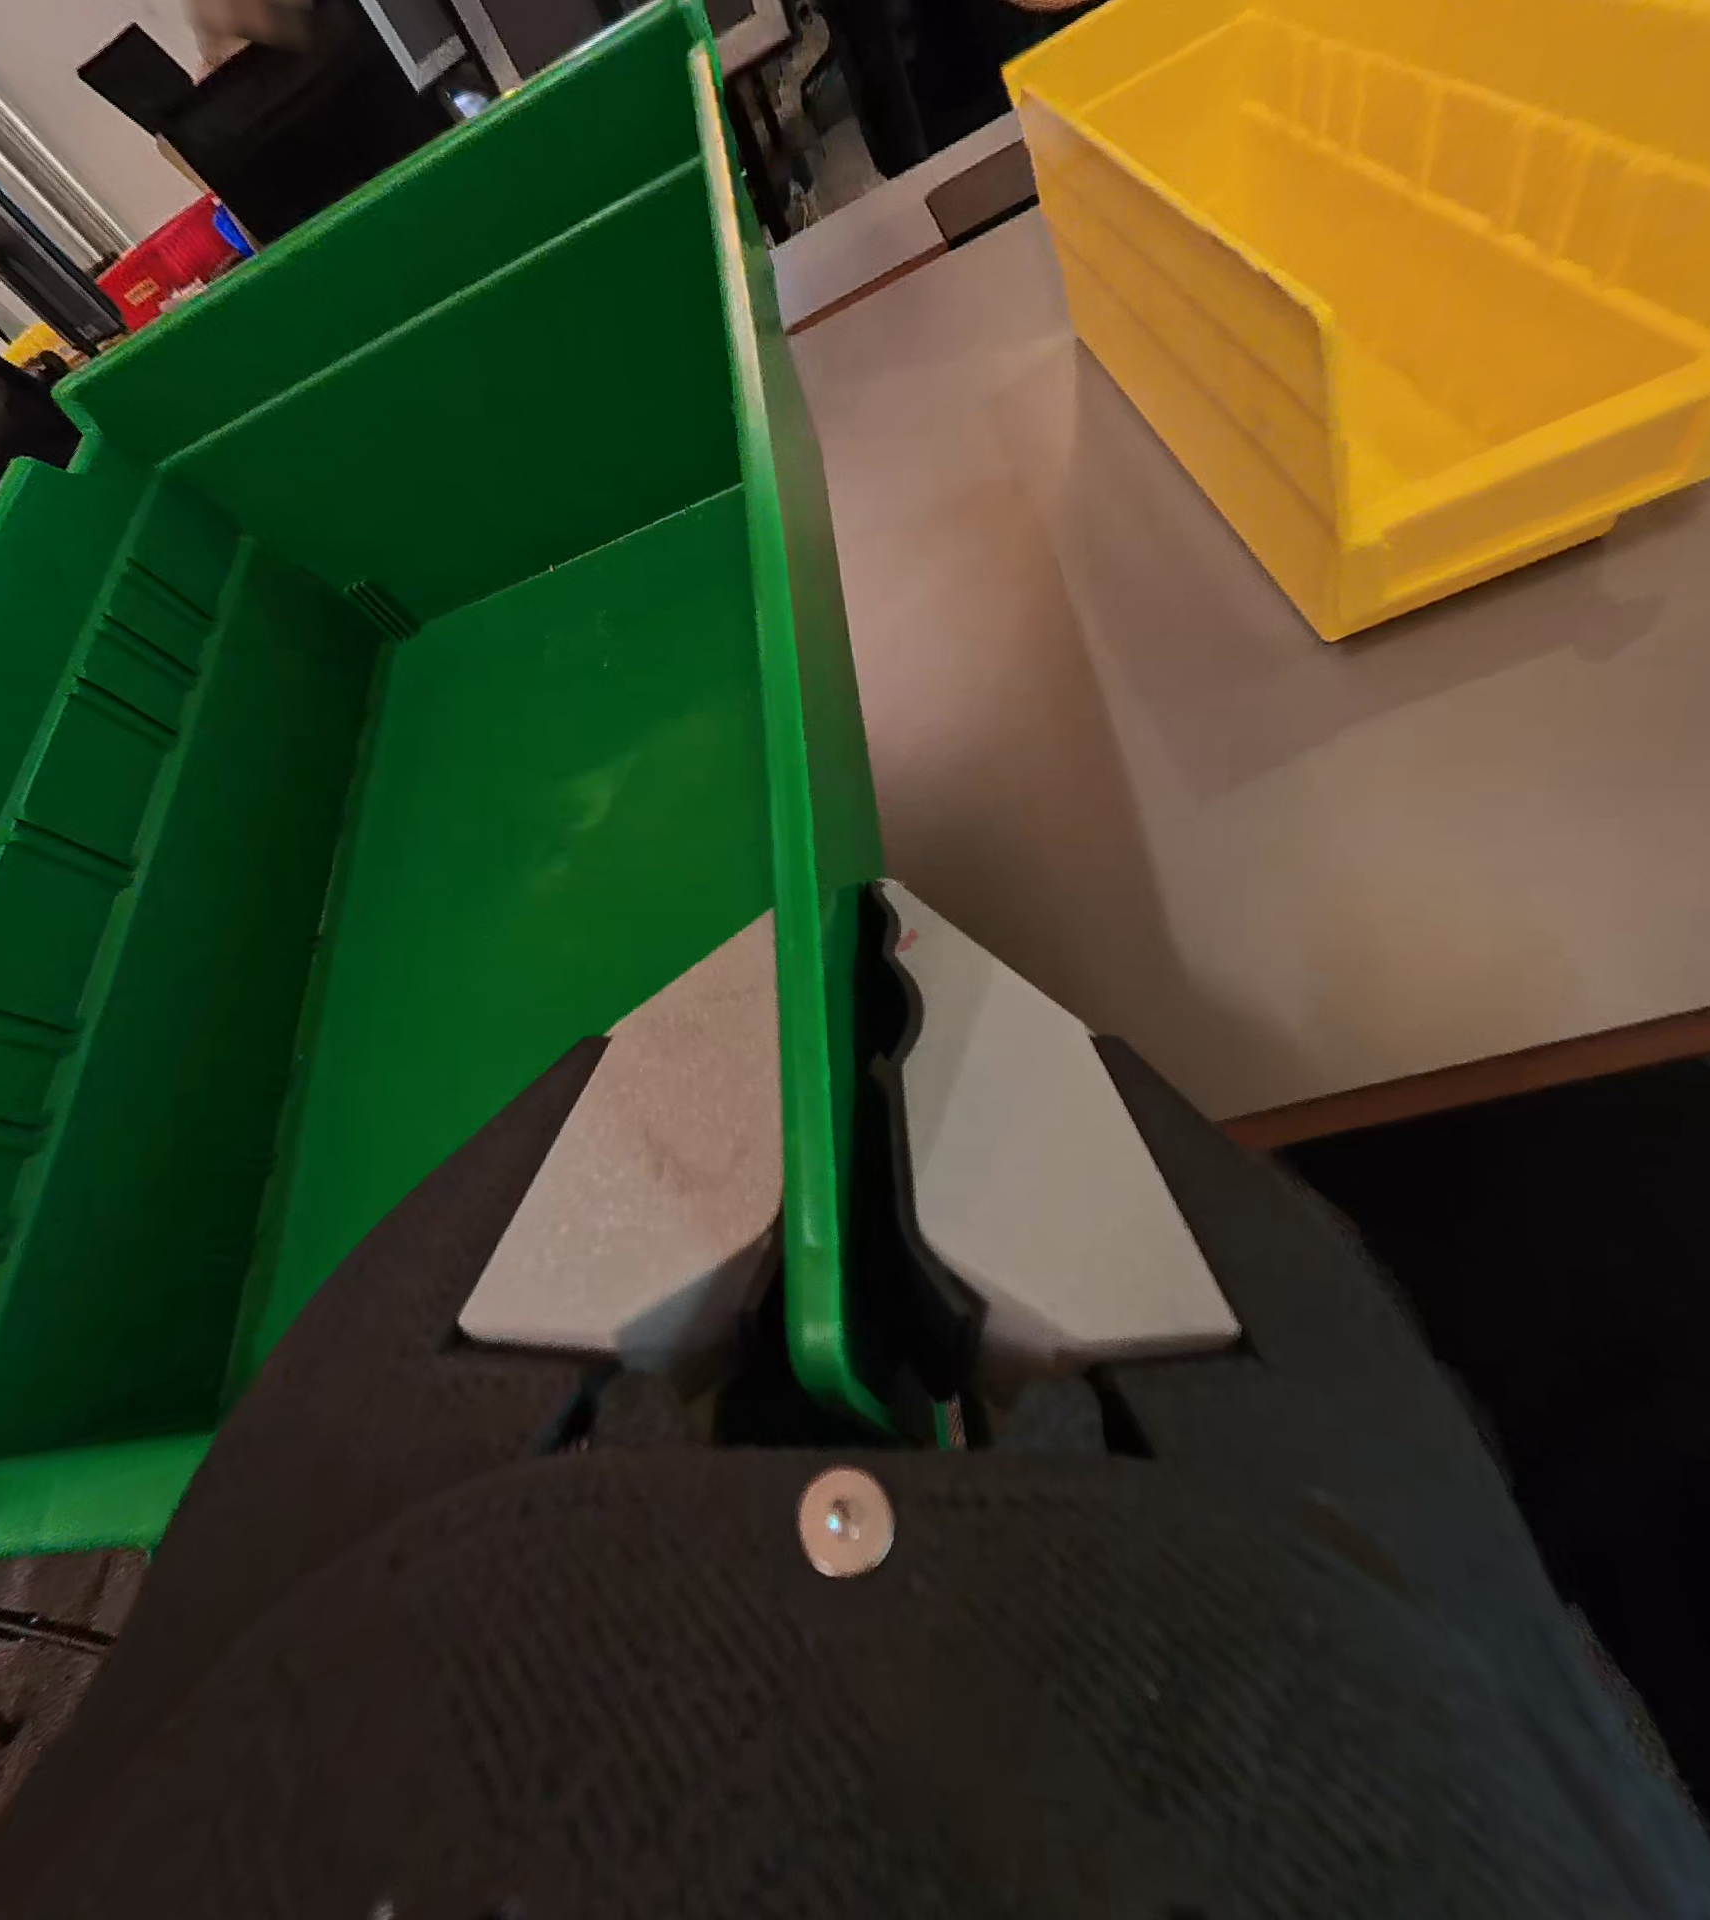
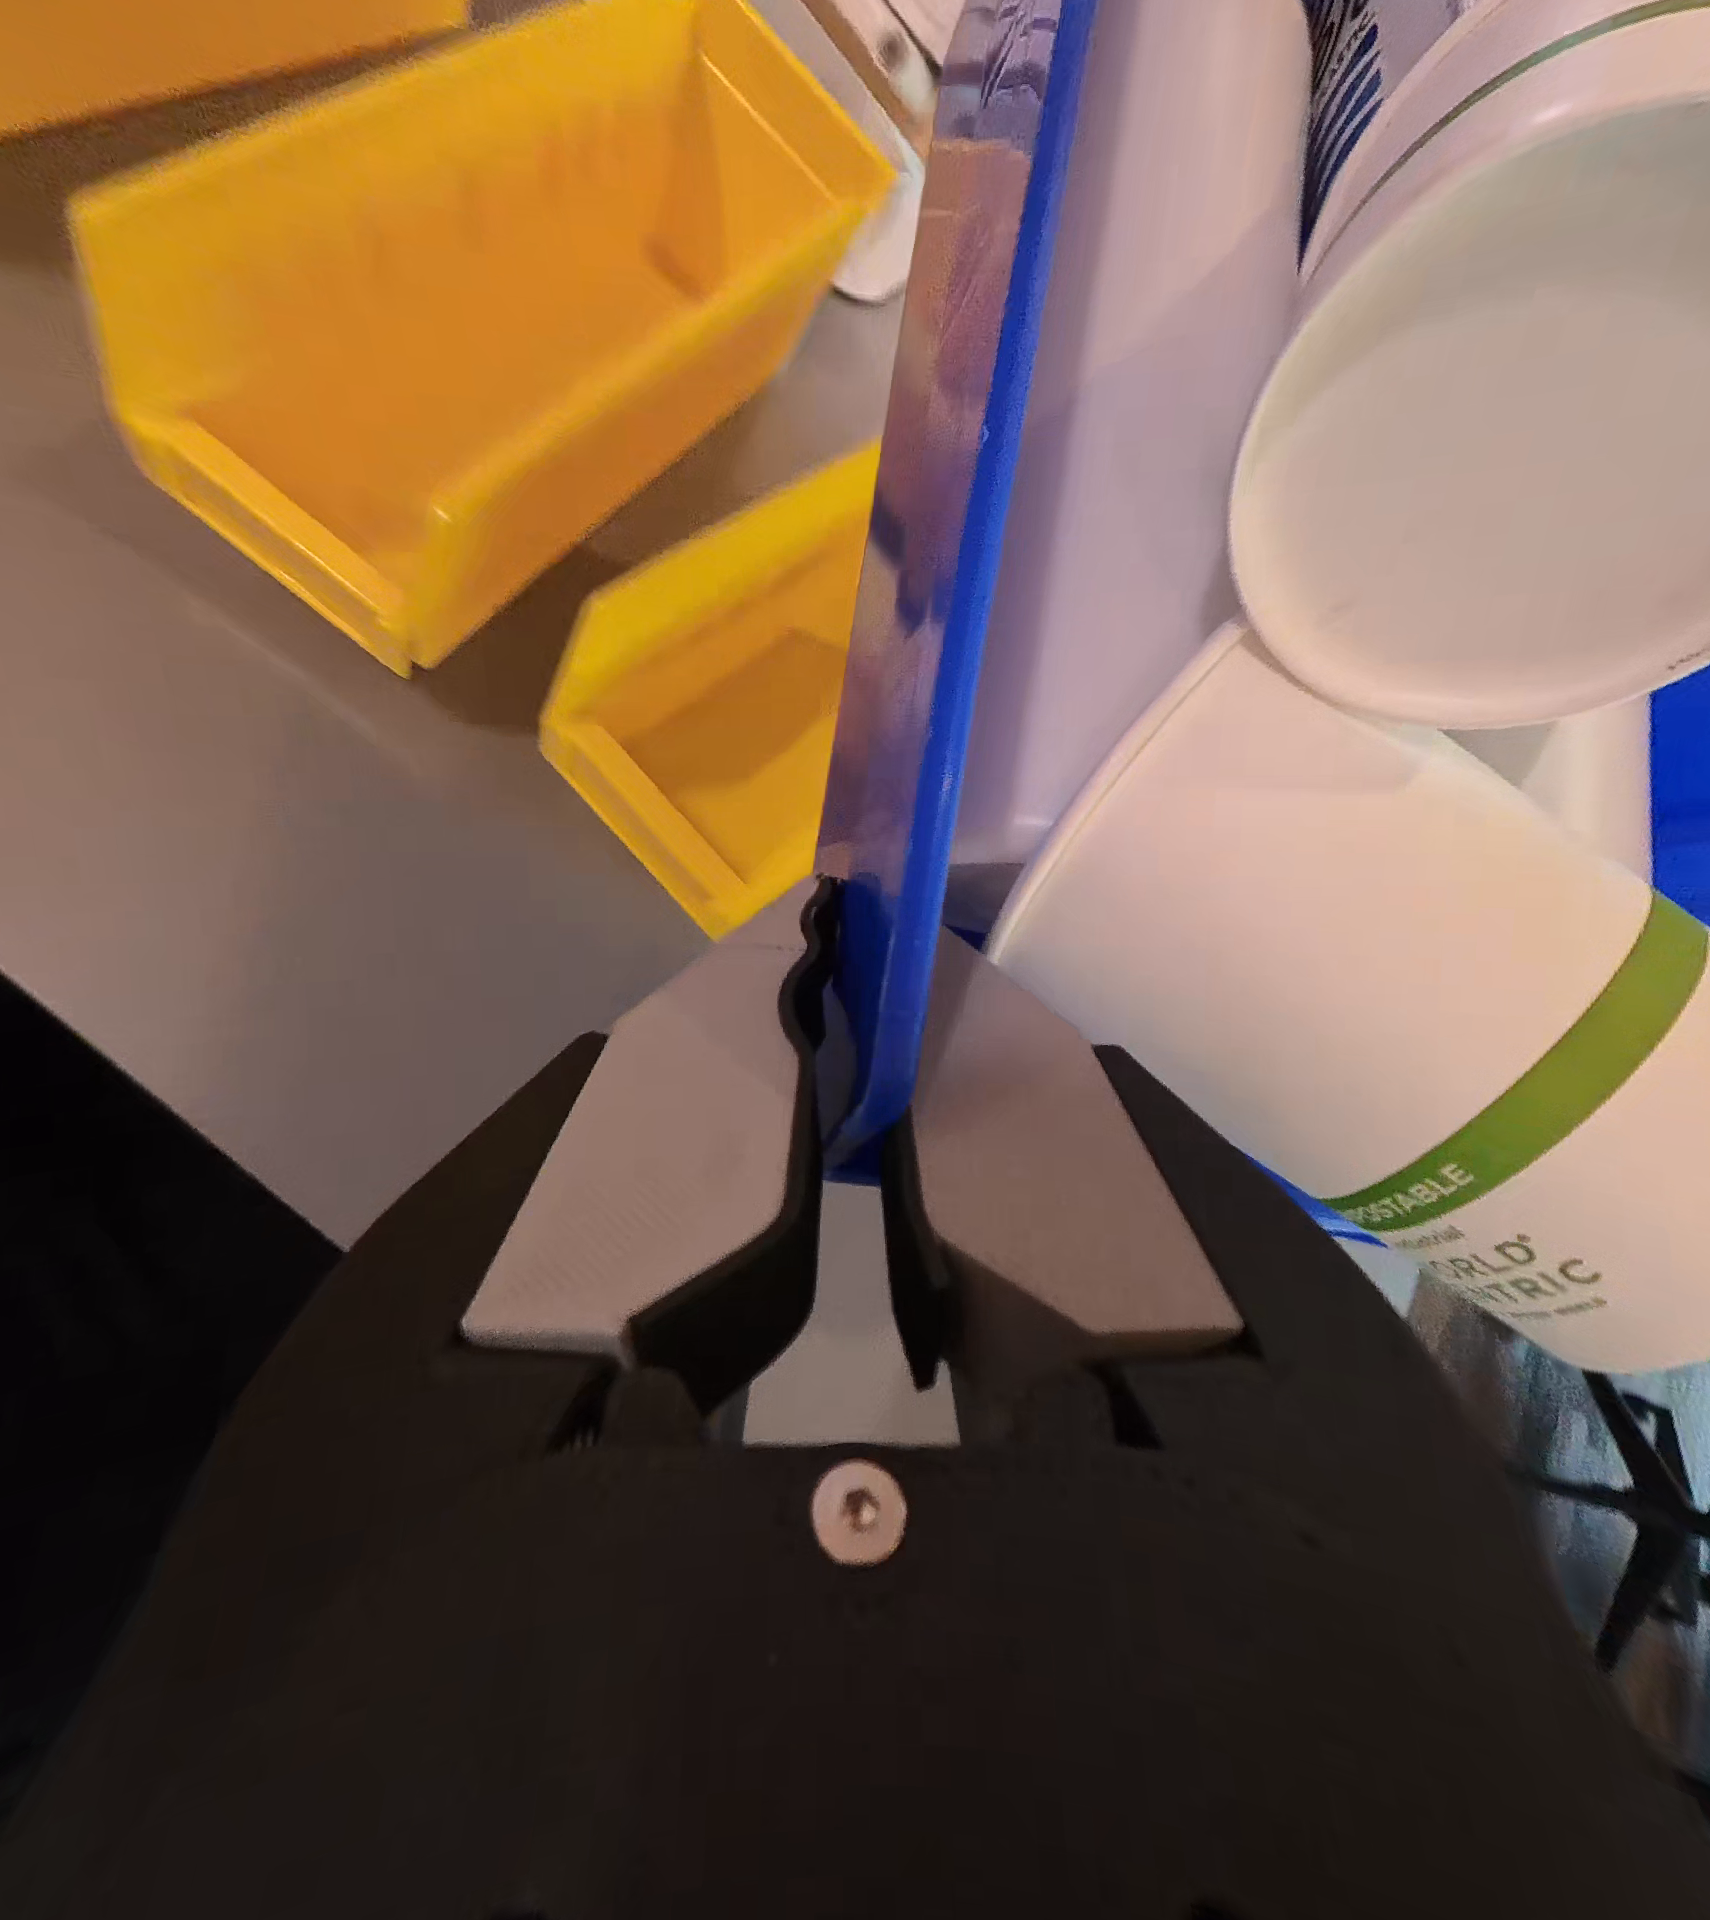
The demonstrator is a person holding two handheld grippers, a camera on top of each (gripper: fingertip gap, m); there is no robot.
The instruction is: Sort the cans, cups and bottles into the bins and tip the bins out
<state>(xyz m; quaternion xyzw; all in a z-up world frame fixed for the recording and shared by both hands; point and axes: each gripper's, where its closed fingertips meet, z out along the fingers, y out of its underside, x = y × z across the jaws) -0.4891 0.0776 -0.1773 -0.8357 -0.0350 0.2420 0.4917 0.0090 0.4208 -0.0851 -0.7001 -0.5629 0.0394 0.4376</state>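
Note:
In the left wrist view my left gripper [image 1: 825, 997] is shut on the right side wall of a green bin [image 1: 539, 790]. The bin is empty and lifted beyond the table's left edge, with floor showing under it. In the right wrist view my right gripper [image 2: 866, 997] is shut on the left wall of a blue bin [image 2: 965, 540], which is tilted. White paper cups lie inside it: one with a green band [image 2: 1350, 1039] close to the gripper, another [image 2: 1537, 416] with its open mouth facing me.
A yellow bin [image 1: 1402, 343] stands empty on the grey table [image 1: 1194, 779] to the right of the green bin. In the right wrist view two yellow bins [image 2: 477, 343] [image 2: 726, 727] sit on the table [image 2: 207, 831] left of the blue bin. The table's front edge borders dark floor.

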